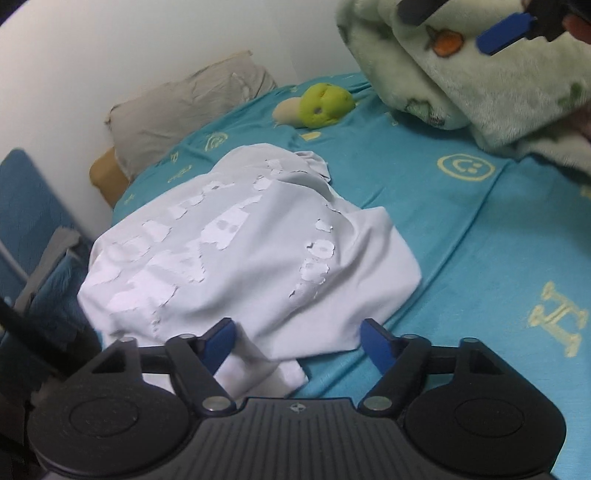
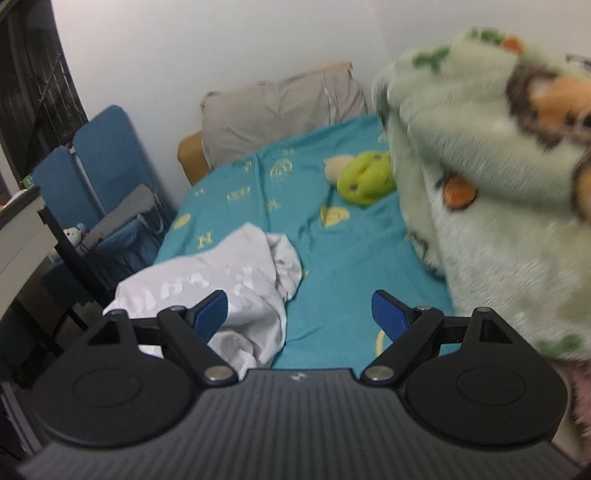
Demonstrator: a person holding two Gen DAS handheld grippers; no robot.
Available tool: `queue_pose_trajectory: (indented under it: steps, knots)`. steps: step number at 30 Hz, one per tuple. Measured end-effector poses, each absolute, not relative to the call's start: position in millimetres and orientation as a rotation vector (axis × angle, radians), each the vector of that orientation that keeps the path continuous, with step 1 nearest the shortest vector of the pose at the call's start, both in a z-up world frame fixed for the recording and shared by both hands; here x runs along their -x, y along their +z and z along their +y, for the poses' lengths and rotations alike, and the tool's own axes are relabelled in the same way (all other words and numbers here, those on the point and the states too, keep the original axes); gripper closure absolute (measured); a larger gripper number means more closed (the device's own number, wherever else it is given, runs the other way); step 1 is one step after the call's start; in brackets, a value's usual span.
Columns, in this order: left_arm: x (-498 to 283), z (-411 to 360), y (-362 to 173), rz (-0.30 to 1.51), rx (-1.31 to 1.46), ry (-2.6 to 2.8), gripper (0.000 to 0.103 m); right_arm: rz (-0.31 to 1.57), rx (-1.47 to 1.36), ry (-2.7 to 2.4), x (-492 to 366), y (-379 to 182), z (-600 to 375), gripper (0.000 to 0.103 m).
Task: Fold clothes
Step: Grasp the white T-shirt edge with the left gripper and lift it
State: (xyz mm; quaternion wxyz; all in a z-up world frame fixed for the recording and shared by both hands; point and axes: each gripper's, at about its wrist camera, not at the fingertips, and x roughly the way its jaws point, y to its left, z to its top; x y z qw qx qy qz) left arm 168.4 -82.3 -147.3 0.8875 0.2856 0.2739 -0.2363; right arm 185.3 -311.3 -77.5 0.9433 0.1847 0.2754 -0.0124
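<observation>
A white T-shirt (image 1: 243,251) with cracked white print lies bunched on the teal bed sheet (image 1: 461,236). My left gripper (image 1: 299,336) is open and empty, its fingers just above the shirt's near edge. My right gripper (image 2: 299,314) is open and empty, held above the bed to the right of the shirt (image 2: 221,280). One blue finger of the right gripper (image 1: 506,31) shows at the top right of the left wrist view.
A fluffy green blanket (image 2: 498,177) is piled on the bed's right side. A green plush toy (image 2: 364,177) lies near a grey pillow (image 2: 280,107) at the head. Blue fabric items (image 2: 92,166) stand left of the bed by the wall.
</observation>
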Motion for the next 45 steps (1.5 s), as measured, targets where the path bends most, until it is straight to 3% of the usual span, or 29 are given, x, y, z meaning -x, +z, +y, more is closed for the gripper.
queue_pose_trajectory:
  steps: [3,4,5,8,15,25,33,34,37,38,39,45]
  knots:
    - [-177,-81,-158,0.519,-0.596,-0.501,0.043,0.598,-0.385,-0.022,-198,-93,-307,0.017]
    - [-181,-78,-157,0.512,-0.565,-0.501,0.054,0.608,-0.388,-0.021,-203,-98,-307,0.017]
    - [-187,-73,-151,0.516,-0.505,-0.503,0.071,0.617,-0.391,-0.022,-207,-101,-307,0.017]
    - [-198,-57,-130,0.498,-0.357,-0.496,0.092,0.641,-0.403,-0.033,-214,-109,-308,0.017]
    - [-184,-27,-63,0.377,-0.096,-0.524,0.097,0.644,-0.406,-0.001,-210,-110,-302,0.017]
    - [-96,14,20,0.17,0.084,-0.586,0.098,0.587,-0.275,0.268,-167,-89,-247,0.017]
    - [-78,53,43,0.114,0.284,-0.625,0.097,0.556,-0.115,0.515,-136,-85,-185,0.018]
    - [-80,58,41,0.118,0.294,-0.618,0.097,0.553,-0.093,0.518,-138,-87,-178,0.019]
    - [-94,67,29,0.149,0.296,-0.591,0.097,0.583,-0.081,0.482,-155,-96,-171,0.049]
    - [-99,69,25,0.162,0.292,-0.581,0.097,0.594,-0.091,0.461,-160,-97,-174,0.071]
    - [-106,71,19,0.18,0.286,-0.573,0.097,0.599,-0.116,0.425,-163,-96,-182,0.085]
    - [-168,70,-28,0.363,0.226,-0.547,0.096,0.611,-0.364,0.253,-184,-87,-247,0.092]
